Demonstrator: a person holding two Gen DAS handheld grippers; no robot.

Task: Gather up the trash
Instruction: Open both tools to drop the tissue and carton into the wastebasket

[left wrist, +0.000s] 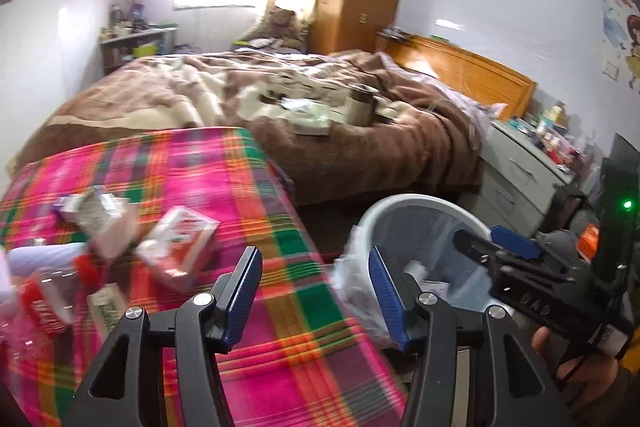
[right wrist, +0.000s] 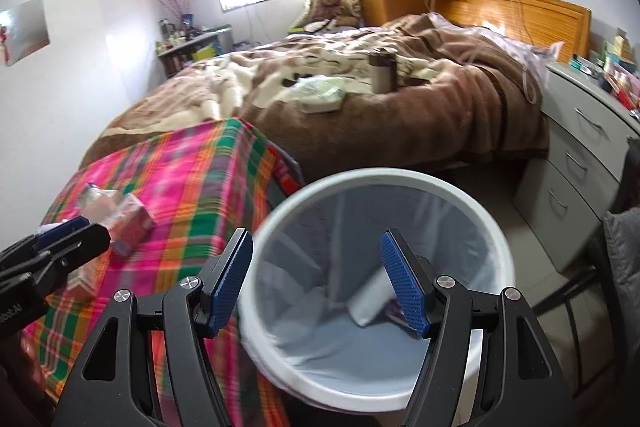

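Our right gripper (right wrist: 316, 287) hangs over the white bin (right wrist: 400, 183) with jaws apart and empty; our left gripper (left wrist: 314, 291) is likewise parted, holding nothing, above the plaid cloth (left wrist: 248, 187). We judge a drop just finished. Next comes a reach to ten o'clock, where a red-and-white packet (left wrist: 176, 247) and other wrappers (left wrist: 96, 211) lie. The bed (left wrist: 360, 147) at twelve o'clock blocks nothing.
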